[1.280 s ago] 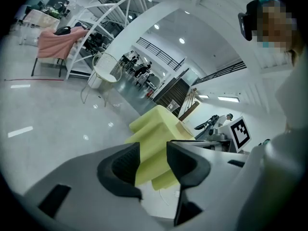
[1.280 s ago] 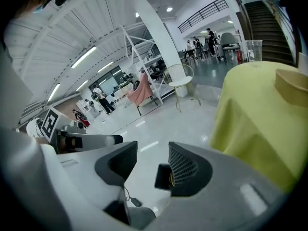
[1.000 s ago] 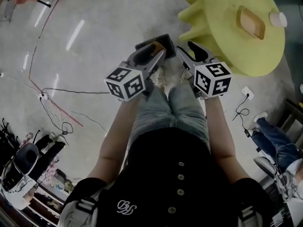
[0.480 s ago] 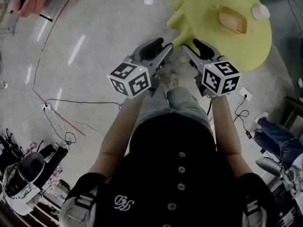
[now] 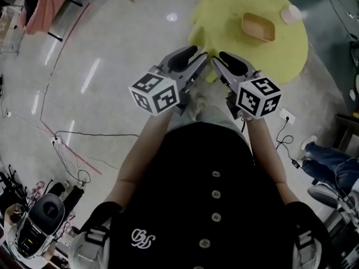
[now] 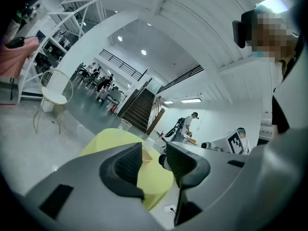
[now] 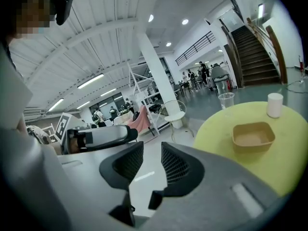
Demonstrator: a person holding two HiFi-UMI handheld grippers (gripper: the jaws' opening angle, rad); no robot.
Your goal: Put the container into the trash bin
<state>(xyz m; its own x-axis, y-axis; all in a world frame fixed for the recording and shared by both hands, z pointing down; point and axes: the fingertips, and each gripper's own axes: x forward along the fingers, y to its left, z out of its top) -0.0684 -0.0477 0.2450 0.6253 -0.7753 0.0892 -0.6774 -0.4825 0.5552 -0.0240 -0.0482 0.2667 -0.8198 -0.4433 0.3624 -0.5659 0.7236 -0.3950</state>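
A shallow tan container (image 5: 258, 27) sits on a round yellow table (image 5: 235, 49), and it is also in the right gripper view (image 7: 253, 136). Both grippers are held up side by side in front of me, short of the table's near edge. My left gripper (image 5: 201, 56) is open with nothing between its jaws (image 6: 154, 158). My right gripper (image 5: 216, 61) is closing its jaws; a gap is still there and nothing is in it (image 7: 152, 160). No trash bin shows in any view.
A white cup (image 5: 290, 14) and a clear plastic cup (image 7: 225, 100) stand on the table beyond the container. Cables (image 5: 73, 150) and a power strip (image 5: 286, 115) lie on the floor. A white wire chair (image 6: 55, 93) stands at left; a seated person's legs (image 5: 331, 161) are at right.
Both grippers have risen and come closer to the yellow table, which now shows whole in the head view. The right gripper's jaws look narrower.
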